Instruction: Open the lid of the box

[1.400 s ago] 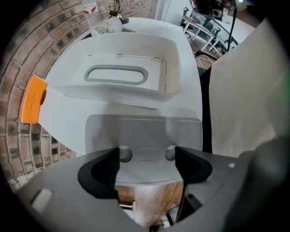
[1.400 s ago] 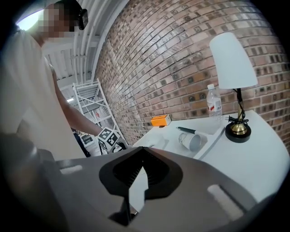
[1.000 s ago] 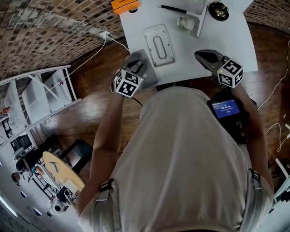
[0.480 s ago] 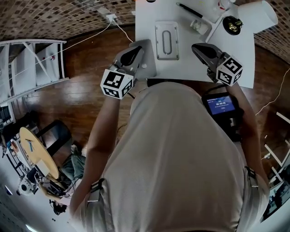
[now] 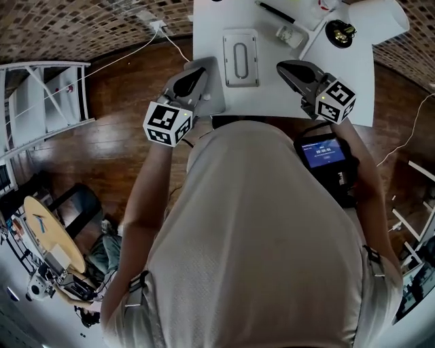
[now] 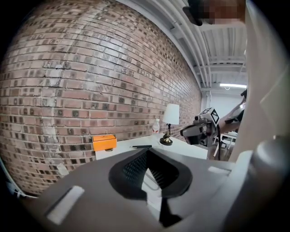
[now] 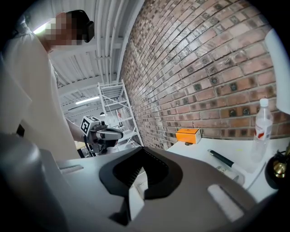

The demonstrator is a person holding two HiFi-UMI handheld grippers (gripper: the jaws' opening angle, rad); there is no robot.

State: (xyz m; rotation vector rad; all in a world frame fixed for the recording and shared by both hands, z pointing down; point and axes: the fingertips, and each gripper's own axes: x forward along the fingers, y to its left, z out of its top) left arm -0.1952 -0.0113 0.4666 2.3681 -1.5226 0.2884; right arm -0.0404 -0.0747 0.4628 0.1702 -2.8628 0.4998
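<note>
The box (image 5: 240, 56) is a flat white case whose lid has an oval recess, and it lies shut on the white table (image 5: 346, 88). My left gripper (image 5: 199, 71) hovers over the table's near left corner, just left of the box. Its jaws are shut with nothing in them. My right gripper (image 5: 280, 66) hangs to the box's right, apart from it, also shut and empty. In the left gripper view the jaw tips (image 6: 147, 152) meet in front of the table. In the right gripper view the tips (image 7: 144, 150) meet too.
At the table's far side are an orange box (image 6: 103, 142), a black pen (image 5: 275, 11), a lamp (image 6: 171, 115) with a brass base (image 5: 340, 30) and a clear bottle (image 7: 261, 124). A white shelf rack (image 5: 41, 102) stands on the wooden floor at the left. A brick wall (image 6: 90, 81) runs behind the table.
The left gripper has risen and rolled, its marker cube now lower left of the jaws. The right gripper has shifted left toward the box. The box has not moved.
</note>
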